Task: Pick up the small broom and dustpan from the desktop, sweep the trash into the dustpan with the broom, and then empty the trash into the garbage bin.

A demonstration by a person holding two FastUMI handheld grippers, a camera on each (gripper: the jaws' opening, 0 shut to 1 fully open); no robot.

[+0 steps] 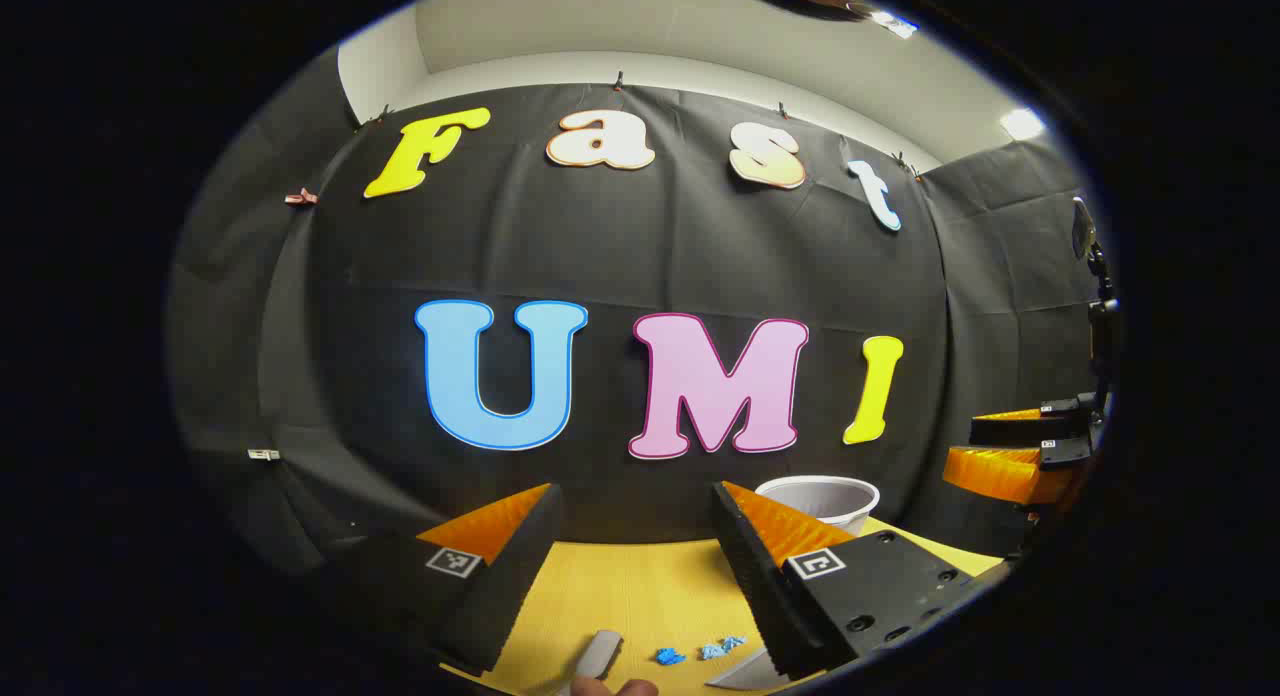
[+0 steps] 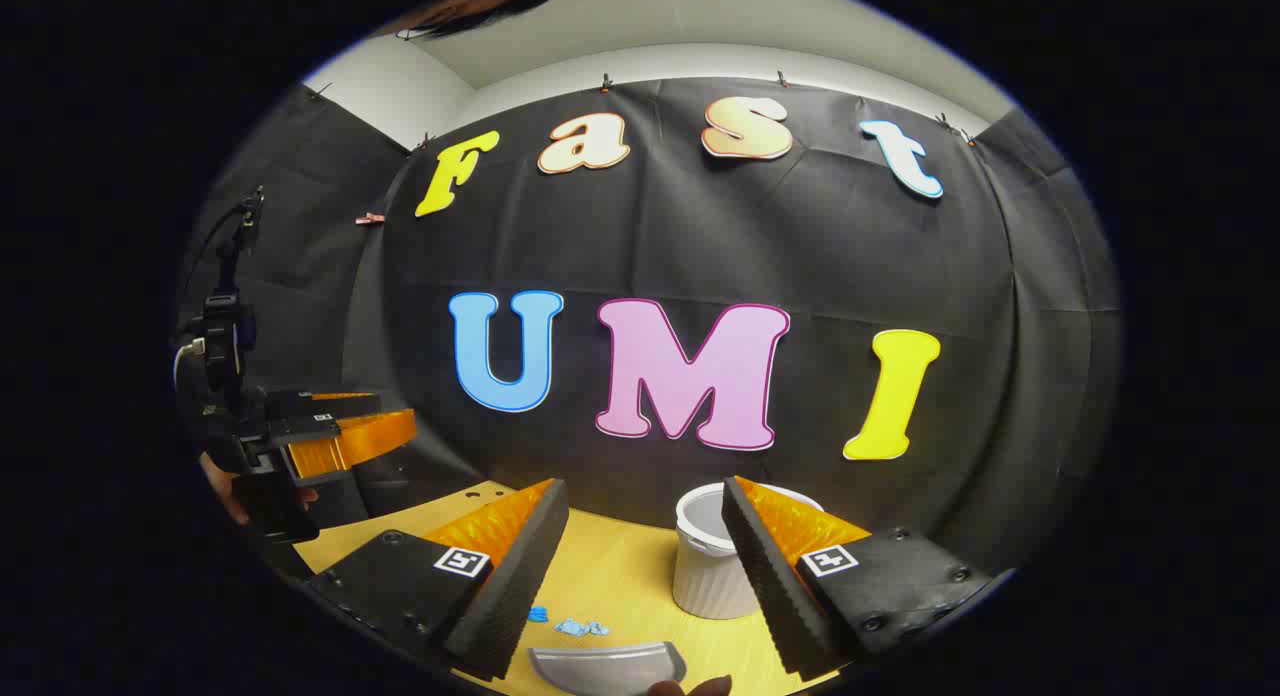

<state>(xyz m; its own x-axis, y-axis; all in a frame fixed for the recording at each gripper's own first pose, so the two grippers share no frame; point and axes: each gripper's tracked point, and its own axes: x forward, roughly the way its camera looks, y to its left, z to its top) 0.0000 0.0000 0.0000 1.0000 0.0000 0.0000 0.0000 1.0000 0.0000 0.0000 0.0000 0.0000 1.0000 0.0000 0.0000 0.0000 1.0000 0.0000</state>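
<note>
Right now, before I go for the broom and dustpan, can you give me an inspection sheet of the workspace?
Surface: yellow desktop, bare between the items.
Job's things: grey dustpan at the near edge; a grey handle, probably the broom's, also at the near edge; blue trash scraps just beyond the dustpan; white garbage bin upright at the back.
Clutter: nothing seen.
Grippers: left gripper and right gripper both open, empty, above the desktop.
Cables: one by the left gripper's mount.
Surroundings: black cloth booth wall; fingertips at the bottom edge.
</note>
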